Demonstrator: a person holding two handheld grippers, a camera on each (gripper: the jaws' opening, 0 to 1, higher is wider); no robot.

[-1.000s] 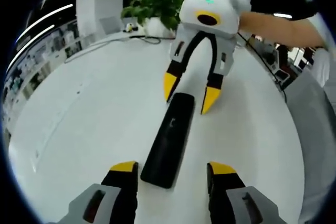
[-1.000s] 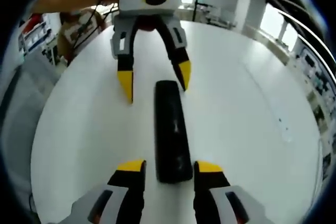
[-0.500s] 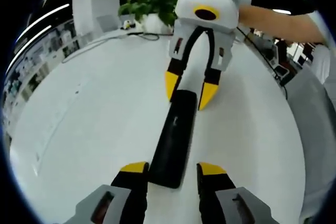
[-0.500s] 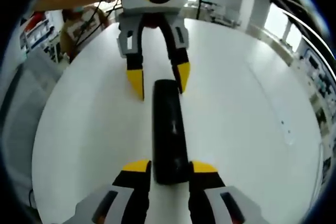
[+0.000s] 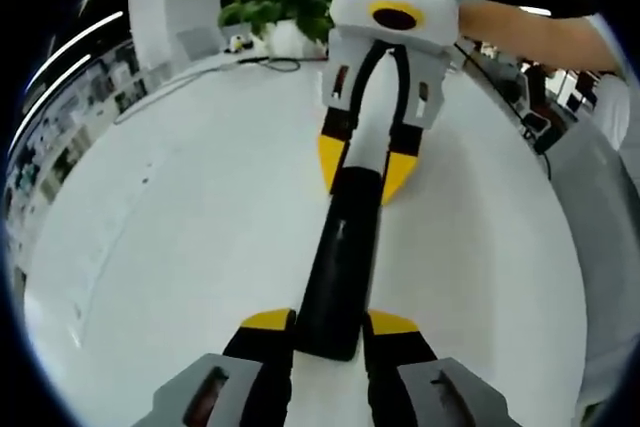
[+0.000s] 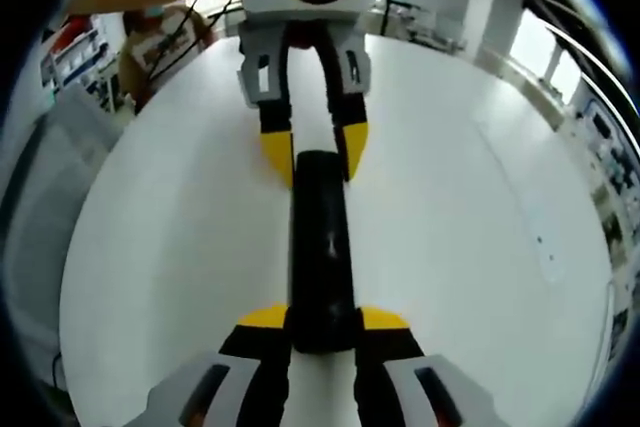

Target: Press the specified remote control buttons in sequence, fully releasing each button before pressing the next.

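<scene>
Holds a long black remote (image 5: 345,247) flat on the white surface (image 5: 170,247), with bare white all around it. Pinches the near end of the remote with the left tool (image 5: 330,322), with a jaw tight on each side, so clenched on it by the look of things. Pinches the far end of the remote with the right tool (image 5: 365,169) in the same way, yellow tips snug on both sides. Looks the same in the right gripper view: right tool (image 6: 323,319) closed on the near end of the remote (image 6: 322,247), left tool (image 6: 315,152) closed on the far end. Shows only a tiny pale mark on top of the remote, too small to tell which button. Seems to be the getting-ready step: keeping the remote still, with no button pushed down right now. Next, probably: keep one tool tight on its end, let go with the other, lift it over the remote, and poke one tip straight down on the first button. Then lift all the way off before going to the next button. Best not to slide the remote or cover it up.
</scene>
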